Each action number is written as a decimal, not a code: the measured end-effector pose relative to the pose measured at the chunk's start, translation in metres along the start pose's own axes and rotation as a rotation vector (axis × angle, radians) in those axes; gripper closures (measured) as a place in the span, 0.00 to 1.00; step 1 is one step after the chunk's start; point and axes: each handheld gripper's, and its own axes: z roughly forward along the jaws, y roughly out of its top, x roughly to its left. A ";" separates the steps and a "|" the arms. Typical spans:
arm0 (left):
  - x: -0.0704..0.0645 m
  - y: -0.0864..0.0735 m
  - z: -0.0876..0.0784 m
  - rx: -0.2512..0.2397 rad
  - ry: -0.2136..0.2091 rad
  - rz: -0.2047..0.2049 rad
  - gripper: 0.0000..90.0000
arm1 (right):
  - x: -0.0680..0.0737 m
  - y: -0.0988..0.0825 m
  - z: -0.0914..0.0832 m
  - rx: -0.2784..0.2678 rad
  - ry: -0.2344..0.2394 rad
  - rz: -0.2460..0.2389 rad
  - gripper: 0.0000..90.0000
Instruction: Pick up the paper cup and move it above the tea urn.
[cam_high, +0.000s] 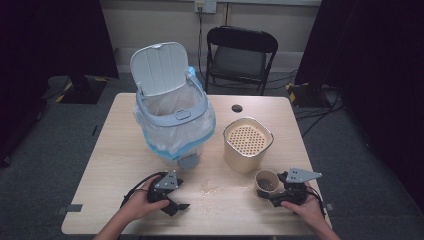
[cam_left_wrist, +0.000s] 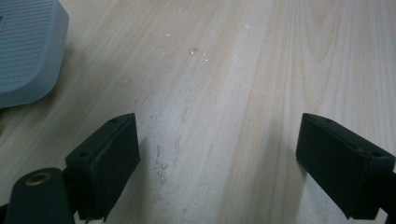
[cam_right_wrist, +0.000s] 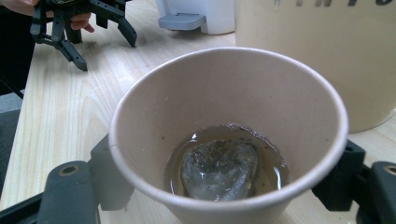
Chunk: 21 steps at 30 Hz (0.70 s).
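Paper cup (cam_right_wrist: 229, 135), tan, round, wet tea bag (cam_right_wrist: 219, 170) in liquid inside, near table (cam_high: 120, 150) front right; our right gripper (cam_high: 274, 192) clamped on it; our left gripper (cam_high: 172, 200) wide, nothing between jaws, resting on wood

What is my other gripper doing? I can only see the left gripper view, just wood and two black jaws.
Observer: The right gripper has its jaws against both sides of a paper cup.
Operator: Is the cup empty?
Observer: No, a wet tea bag lies in a little brownish liquid at the bottom.
Operator: What is the grey thing in my corner?
Observer: That is the pedal of a light blue bin, and the bin's lid stands open.
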 end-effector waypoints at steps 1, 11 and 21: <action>0.000 0.000 0.000 0.000 0.000 -0.001 0.14 | 0.000 0.000 0.000 0.000 0.000 0.001 0.26; 0.000 0.000 0.000 0.000 0.001 -0.001 0.14 | 0.001 0.000 -0.001 -0.005 -0.024 -0.018 0.27; 0.000 0.000 0.000 0.000 0.001 0.001 0.14 | -0.002 0.006 -0.009 -0.004 -0.063 -0.045 0.28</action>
